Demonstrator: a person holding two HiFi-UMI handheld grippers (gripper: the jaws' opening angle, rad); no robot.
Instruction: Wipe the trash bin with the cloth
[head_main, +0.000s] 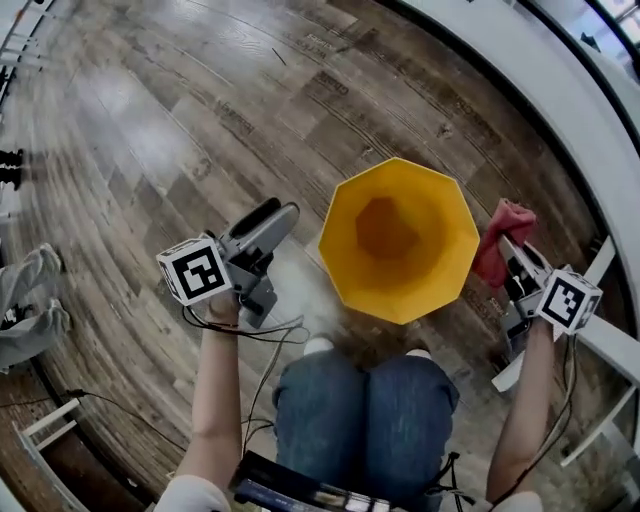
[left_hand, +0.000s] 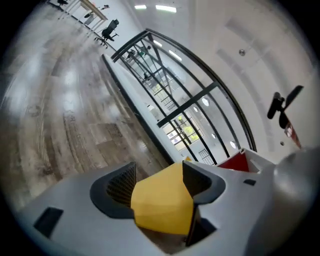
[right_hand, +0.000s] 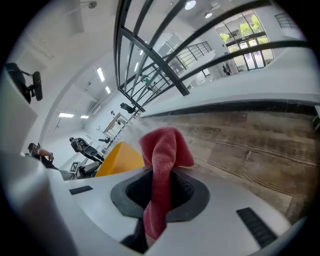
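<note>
The yellow trash bin (head_main: 435, 280) stands upright on the wooden floor, its mouth open toward me, just beyond the knees. My left gripper (head_main: 283, 216) hovers beside the bin's left rim, apart from it, jaws open. In the left gripper view the bin (left_hand: 162, 205) shows through the gap of that gripper (left_hand: 157, 182), with nothing pinched. My right gripper (head_main: 507, 247) is at the bin's right side, shut on a red cloth (head_main: 500, 240). In the right gripper view the cloth (right_hand: 162, 147) sticks up out of the gripper (right_hand: 160, 187), with the bin (right_hand: 117, 157) behind it on the left.
A white curved ledge (head_main: 560, 90) with dark window frames runs along the upper right. White frame legs (head_main: 600, 345) stand close to the right gripper. Knees in jeans (head_main: 365, 410) are in front of the bin, cables (head_main: 262, 335) hang below the left gripper, and someone's legs (head_main: 25, 300) are at far left.
</note>
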